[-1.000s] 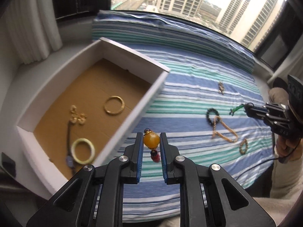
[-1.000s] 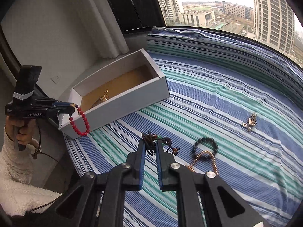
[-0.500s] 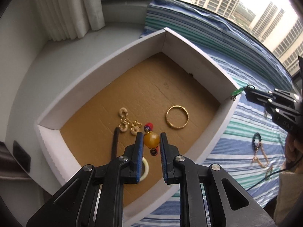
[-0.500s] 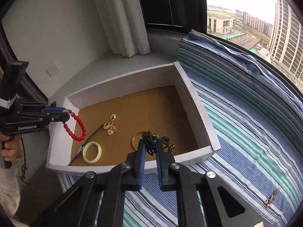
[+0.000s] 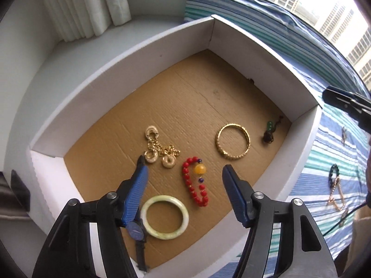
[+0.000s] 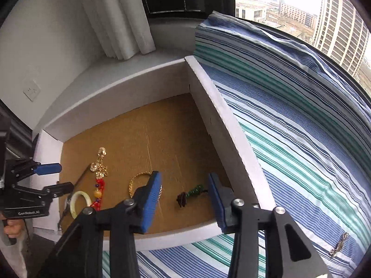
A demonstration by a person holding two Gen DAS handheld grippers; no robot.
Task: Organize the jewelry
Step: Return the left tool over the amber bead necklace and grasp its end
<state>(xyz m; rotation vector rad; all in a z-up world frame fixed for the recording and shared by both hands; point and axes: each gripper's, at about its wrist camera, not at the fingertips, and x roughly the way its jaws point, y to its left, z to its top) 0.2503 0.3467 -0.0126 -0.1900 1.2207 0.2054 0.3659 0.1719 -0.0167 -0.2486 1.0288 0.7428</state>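
Observation:
My left gripper [image 5: 183, 165] hovers over the white cardboard box [image 5: 266, 69], its jaws opening and nothing between the pads. Right below it, the red bead bracelet [image 5: 201, 195] with an amber bead lies loose on the brown floor. My right gripper [image 6: 183, 177] hangs over the box's near right corner, jaws opening too. The green-and-dark corded charm [image 6: 192, 192] rests free on the floor under it. A gold bangle [image 5: 231, 157], a gold chain with cream rings [image 5: 160, 150], a jade bangle [image 5: 165, 235] and a blue-dial watch [image 5: 136, 229] also lie in the box.
The box stands at the left edge of a blue-and-green striped cloth [image 6: 301, 150]. On the cloth lie a black bead bracelet [image 5: 334, 173], a gold chain [image 5: 335, 197] and a small gold piece [image 6: 339, 243]. White curtains [image 6: 120, 23] hang behind the box.
Both grippers moved from above the cloth to over the box and sank. The left let go of the red bracelet and the right let go of the green charm; both jaws spread.

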